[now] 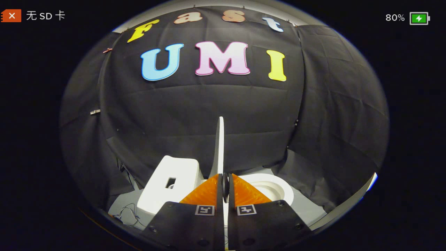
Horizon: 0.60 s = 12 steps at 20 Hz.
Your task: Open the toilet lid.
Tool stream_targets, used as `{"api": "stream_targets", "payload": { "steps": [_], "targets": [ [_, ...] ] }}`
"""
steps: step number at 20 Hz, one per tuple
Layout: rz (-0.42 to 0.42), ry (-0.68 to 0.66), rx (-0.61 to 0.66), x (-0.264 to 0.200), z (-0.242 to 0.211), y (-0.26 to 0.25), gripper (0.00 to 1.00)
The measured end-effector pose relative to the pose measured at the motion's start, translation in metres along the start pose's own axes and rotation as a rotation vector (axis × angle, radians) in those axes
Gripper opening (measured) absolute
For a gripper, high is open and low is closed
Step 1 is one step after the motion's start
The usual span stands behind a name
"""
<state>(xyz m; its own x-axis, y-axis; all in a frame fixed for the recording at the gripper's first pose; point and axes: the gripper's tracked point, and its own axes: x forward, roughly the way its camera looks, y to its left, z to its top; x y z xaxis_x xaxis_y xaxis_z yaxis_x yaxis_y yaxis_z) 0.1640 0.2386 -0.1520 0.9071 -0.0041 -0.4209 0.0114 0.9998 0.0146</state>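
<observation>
Scene: a white toilet (268,188) stands in a booth lined with black cloth (195,115), seen from just above and behind the gripper (225,190).

Lid: the toilet lid (219,146) stands nearly upright and edge-on, a thin white blade rising straight up out of the gap between the fingers.

Gripper: its two fingers are drawn almost together, with only a narrow slit between them. The lid's lower edge runs down into that slit, so the fingers appear to be pinching the lid from either side. Contact on both faces cannot be confirmed, because the fingers themselves hide the spot.

Bowl: the open seat and bowl lie just to the right of the fingers and a little beyond them, uncovered.

Tank: the white tank (172,184) sits to the left of the fingers, near them, with a small dark opening in its face.

Key relation: the lid's long axis runs vertically, in line with the gripper's own centre line. The tank is on its left and the bowl on its right.

Judgement: the lid looks close to fully raised. What seems left is to tip it leftward until it leans on the tank, then spread the fingers and let go.

Risk: releasing too early could let it fall back onto the bowl.
</observation>
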Motion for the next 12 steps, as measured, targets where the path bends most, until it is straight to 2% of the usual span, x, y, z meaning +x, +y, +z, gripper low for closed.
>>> {"api": "stream_targets", "payload": {
  "steps": [5,12],
  "targets": [
    [0.009,-0.049,-0.085,0.003,-0.003,0.045,0.1],
    [0.089,-0.066,-0.187,0.001,-0.016,0.113,0.1]
  ]
}}
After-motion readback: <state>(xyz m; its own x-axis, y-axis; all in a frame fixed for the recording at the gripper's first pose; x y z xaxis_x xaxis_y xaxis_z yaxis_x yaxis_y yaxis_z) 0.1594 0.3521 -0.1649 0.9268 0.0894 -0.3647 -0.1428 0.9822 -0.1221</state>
